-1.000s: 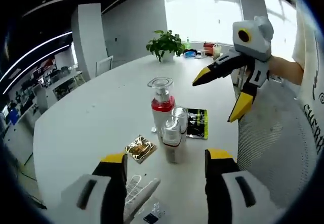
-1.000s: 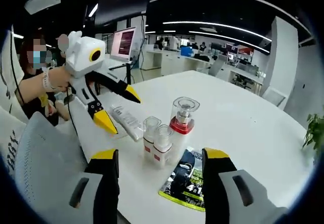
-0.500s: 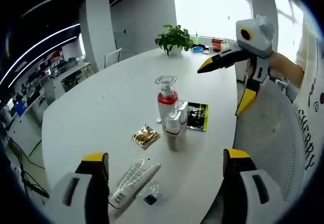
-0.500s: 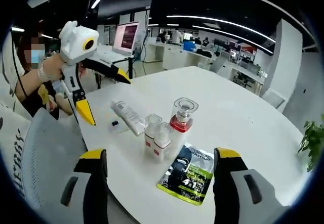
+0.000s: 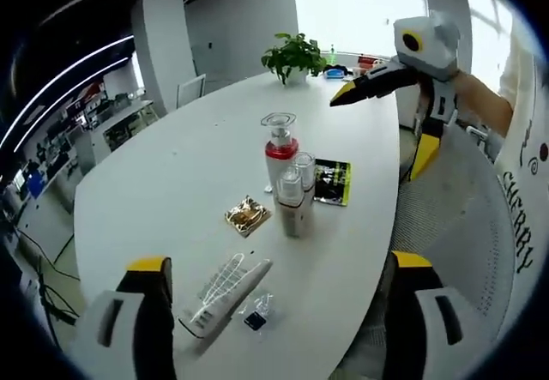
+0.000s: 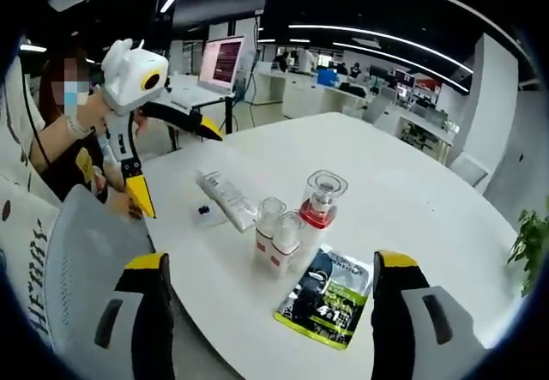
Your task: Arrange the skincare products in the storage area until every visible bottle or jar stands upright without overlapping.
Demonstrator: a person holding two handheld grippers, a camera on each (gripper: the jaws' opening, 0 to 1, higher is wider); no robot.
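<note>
Both tools were held off the table, jaws spread wide, nothing in either: left tool (image 5: 274,311) with right tool (image 5: 403,97) across from it in the left gripper view, right tool (image 6: 270,311) facing the left tool (image 6: 163,153) in the right gripper view. Three bottles stood upright in a tight cluster near the table's (image 5: 171,183) near edge, about midway along it: a red-collared pump bottle (image 5: 280,150) with a clear cap, and two small clear-capped bottles (image 5: 292,204) just beside it, touching or nearly so; couldn't tell for sure. A white tube (image 5: 225,295) lay flat toward the table's end, well apart from the cluster, with a small dark item (image 5: 255,320) just beside it. A gold sachet (image 5: 245,215) lay flat near the cluster on one side, a green-black packet (image 5: 331,182) on the other. Judgement: the tube looked like the one piece left lying; probably light, soft-walled, and slippery, so likely to squash if squeezed at the middle. Better to take it near the stiffer cap end and stand it on the cap. The small bottles looked light and tippy, clear caps maybe loose; grip low on the body, not the cap.
</note>
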